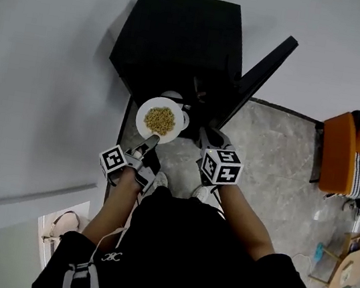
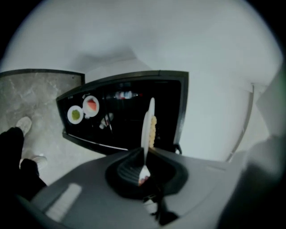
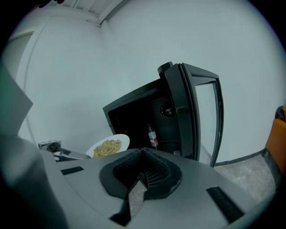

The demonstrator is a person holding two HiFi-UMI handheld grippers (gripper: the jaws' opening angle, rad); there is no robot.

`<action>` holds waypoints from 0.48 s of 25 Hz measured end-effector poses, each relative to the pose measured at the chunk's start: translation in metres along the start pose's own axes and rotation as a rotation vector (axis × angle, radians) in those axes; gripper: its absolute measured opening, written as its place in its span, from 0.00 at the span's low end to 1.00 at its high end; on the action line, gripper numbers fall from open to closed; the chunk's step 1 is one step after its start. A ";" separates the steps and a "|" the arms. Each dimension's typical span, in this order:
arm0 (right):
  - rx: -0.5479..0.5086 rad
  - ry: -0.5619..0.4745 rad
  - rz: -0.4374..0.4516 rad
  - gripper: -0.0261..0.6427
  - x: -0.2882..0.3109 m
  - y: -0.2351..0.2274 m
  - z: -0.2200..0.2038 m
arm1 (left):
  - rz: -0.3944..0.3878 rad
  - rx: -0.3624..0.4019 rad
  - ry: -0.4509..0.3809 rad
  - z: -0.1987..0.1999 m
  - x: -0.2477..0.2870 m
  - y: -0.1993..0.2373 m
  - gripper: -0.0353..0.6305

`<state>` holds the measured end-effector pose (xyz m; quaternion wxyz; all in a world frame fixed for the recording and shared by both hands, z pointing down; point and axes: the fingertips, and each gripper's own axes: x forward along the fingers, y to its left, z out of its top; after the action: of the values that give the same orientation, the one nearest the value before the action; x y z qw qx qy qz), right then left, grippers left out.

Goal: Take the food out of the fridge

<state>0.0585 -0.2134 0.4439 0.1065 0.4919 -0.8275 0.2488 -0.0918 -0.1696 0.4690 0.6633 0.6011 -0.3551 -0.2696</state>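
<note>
A white plate of yellow food (image 1: 160, 120) hangs in front of the open black fridge (image 1: 176, 38). My left gripper (image 1: 149, 143) is shut on the plate's near rim. In the left gripper view the plate (image 2: 146, 129) shows edge-on, pinched between the jaws of the left gripper (image 2: 144, 172). Behind it, two small plates, one with green food (image 2: 76, 114) and one with red food (image 2: 91, 105), sit inside the fridge. My right gripper (image 1: 209, 136) is shut and empty beside the plate, near the fridge door (image 1: 262, 75). The right gripper view shows the plate (image 3: 108, 146) left of the right gripper (image 3: 142, 176).
A small bottle (image 3: 153, 136) stands inside the fridge. The open door (image 3: 196, 112) sticks out to the right. An orange seat (image 1: 351, 153) and a small wooden table (image 1: 354, 266) stand at the far right on the stone floor (image 1: 278, 162). White wall lies left and behind.
</note>
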 end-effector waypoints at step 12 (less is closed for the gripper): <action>-0.056 0.006 0.072 0.04 0.009 0.011 0.009 | -0.033 0.033 -0.011 -0.014 -0.034 -0.086 0.07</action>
<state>0.0453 -0.2212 0.4369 0.1134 0.4579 -0.8510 0.2308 -0.0947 -0.1456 0.3789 0.6468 0.6161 -0.3531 -0.2781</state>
